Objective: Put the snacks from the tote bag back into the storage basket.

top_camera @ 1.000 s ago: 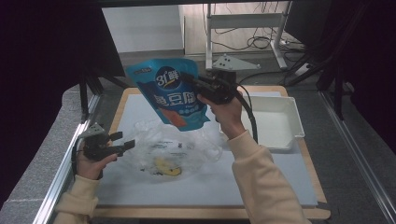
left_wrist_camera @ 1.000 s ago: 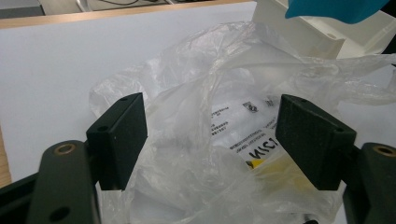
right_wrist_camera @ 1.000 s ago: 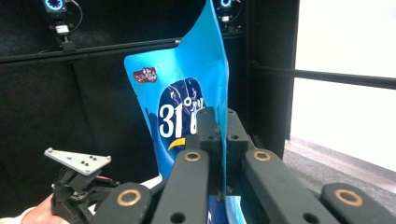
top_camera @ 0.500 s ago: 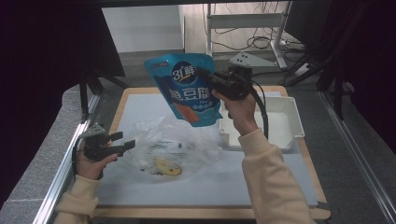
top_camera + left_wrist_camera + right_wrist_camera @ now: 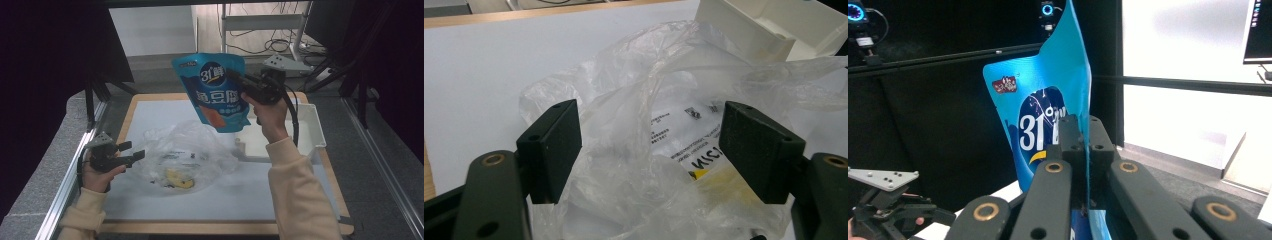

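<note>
Carrying the blue snack pouch (image 5: 215,90) clear of the clear plastic bag (image 5: 187,152) looks like the step in hand, and doing it well is mostly a matter of keeping the grip steady. Largest first: the white mat (image 5: 150,112) covers the wooden-edged table, with the white tray (image 5: 312,127) at its right edge and the crumpled bag lying near the middle, some yellow and printed items visible inside it. Above the far half of the mat, the pouch hangs in the air, held at its right side seam by the right gripper (image 5: 239,80), whose jaws are pressed together on the thin edge; the right gripper view shows the pouch (image 5: 1043,125) pinched edge-on between them. Since only a narrow strip of film is caught, I would move it slowly and avoid swinging, or the weight could peel it out of the pinch. The tray seems the likely place to set it, so lowering it flat over the tray's open floor would be sensible. The left gripper (image 5: 134,152) rests at the bag's left edge, jaws spread with bag film (image 5: 644,165) between them, ready to steady it.
</note>
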A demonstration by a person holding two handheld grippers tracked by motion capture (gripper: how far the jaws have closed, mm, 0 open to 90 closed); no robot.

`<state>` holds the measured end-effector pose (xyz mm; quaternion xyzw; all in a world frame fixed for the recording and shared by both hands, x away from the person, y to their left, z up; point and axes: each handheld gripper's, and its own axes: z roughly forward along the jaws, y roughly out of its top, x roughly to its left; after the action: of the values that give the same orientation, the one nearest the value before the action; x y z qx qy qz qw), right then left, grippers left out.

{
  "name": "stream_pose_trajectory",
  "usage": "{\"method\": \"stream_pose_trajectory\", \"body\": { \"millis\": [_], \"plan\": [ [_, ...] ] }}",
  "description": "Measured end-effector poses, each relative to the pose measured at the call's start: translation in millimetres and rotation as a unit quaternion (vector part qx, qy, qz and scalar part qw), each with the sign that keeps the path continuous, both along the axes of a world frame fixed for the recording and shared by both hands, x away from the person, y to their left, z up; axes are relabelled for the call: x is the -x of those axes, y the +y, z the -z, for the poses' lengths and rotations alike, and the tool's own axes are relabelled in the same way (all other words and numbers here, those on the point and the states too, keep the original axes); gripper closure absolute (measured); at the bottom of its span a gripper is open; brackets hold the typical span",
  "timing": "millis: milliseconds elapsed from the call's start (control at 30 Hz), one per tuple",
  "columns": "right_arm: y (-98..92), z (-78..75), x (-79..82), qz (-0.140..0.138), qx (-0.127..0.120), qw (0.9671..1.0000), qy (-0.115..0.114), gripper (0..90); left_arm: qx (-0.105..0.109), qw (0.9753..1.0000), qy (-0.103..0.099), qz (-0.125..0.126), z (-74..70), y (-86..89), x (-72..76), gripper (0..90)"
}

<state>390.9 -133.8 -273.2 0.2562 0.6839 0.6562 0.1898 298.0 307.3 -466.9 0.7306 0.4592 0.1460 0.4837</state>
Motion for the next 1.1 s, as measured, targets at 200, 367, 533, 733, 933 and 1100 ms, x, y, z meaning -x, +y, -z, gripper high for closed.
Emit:
{"method": "stream_pose_trajectory", "body": {
  "millis": [200, 367, 533, 733, 933, 1100],
  "plan": [
    [-13.6, 0.3, -3.3, 0.015, -0.003, 0.9999, 0.002, 89.1, 0.0, 1.0, 0.0, 0.001, 0.2, -0.5, -0.1, 25.4],
    [-24.9, 2.5, -6.7, 0.027, -0.004, 0.9996, 0.004, 89.1, 0.001, 1.0, 0.0, 0.0, 0.4, -0.6, -0.2, 25.4],
    [-37.5, 3.8, -10.5, 0.043, -0.005, 0.9991, 0.005, 89.1, 0.0, 1.0, 0.002, 0.0, 1.0, -1.1, -0.4, 25.3],
    [-50.1, 4.6, -13.7, 0.06, -0.005, 0.9982, 0.006, 89.1, 0.0, 1.0, 0.002, -0.001, 1.1, -1.0, -0.4, 25.3],
    [-63.0, 7.9, -17.8, 0.076, -0.008, 0.9971, 0.009, 89.1, -0.001, 1.0, 0.003, -0.001, 1.2, -1.2, -0.5, 25.3],
    [-71.0, 11.4, -20.3, 0.088, -0.007, 0.996, 0.013, 89.1, -0.003, 1.0, 0.002, 0.001, 1.0, -0.4, -0.5, 25.3]
  ]
}}
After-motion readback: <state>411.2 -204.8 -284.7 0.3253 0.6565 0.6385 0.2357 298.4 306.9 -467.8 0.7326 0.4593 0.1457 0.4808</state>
